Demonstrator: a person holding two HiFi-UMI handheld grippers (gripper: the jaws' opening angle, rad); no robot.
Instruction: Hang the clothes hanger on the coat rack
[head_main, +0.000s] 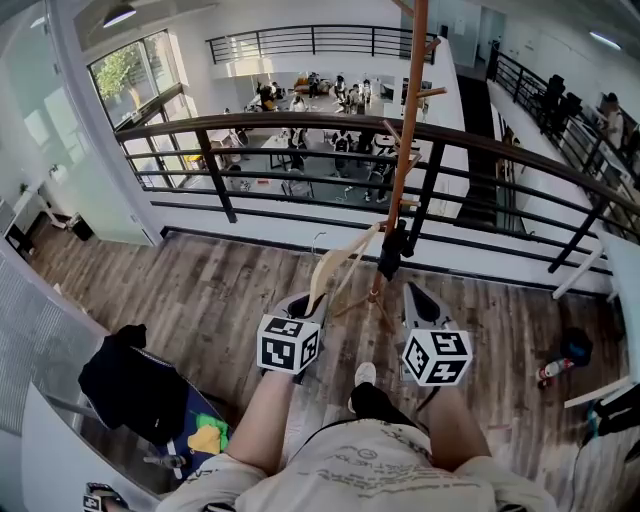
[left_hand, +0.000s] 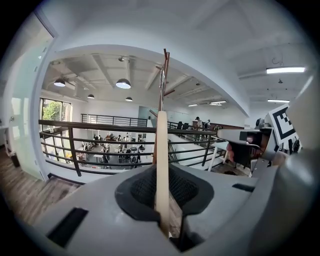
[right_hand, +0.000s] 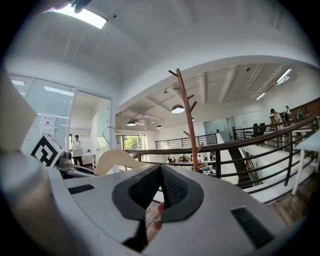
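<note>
With the left tongs (head_main: 298, 302) clamped on the wooden hanger (head_main: 343, 256) at centre frame and the right tongs (head_main: 421, 296) closed on nothing, I'd raise its hook (left_hand: 162, 85) upright over a peg (head_main: 432, 93) of the coat rack (head_main: 405, 150).
</note>
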